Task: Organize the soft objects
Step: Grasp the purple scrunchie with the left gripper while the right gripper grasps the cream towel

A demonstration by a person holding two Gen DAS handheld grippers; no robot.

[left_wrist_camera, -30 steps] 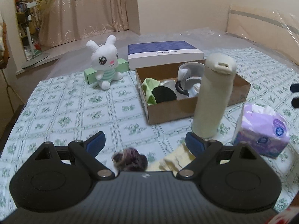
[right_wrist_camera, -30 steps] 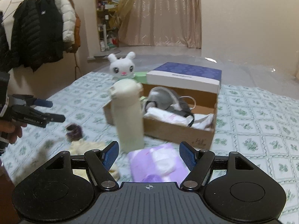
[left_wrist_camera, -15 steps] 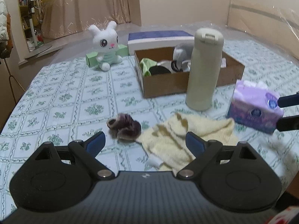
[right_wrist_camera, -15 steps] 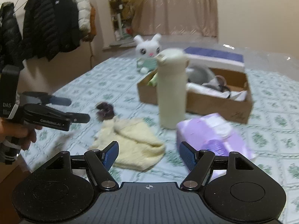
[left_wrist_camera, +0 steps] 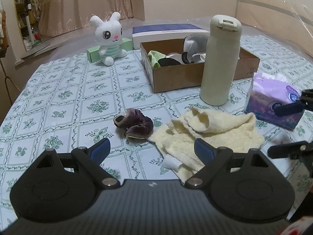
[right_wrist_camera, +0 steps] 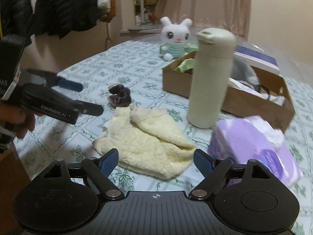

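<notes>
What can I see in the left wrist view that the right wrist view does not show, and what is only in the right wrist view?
Only the left wrist view shows the black round item lying in the cardboard box, and the whole top of the blue-and-white flat box behind it.

Only the right wrist view shows the dark jackets hanging on the wall and the hand that holds the left gripper.

Both show the cream towel, purple scrunchie, cream bottle, tissue pack, bunny plush and open right gripper.

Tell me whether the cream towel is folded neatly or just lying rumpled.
Rumpled. The cream towel lies in a loose heap on the tablecloth, one edge rolled over itself and corners sticking out unevenly.
</notes>
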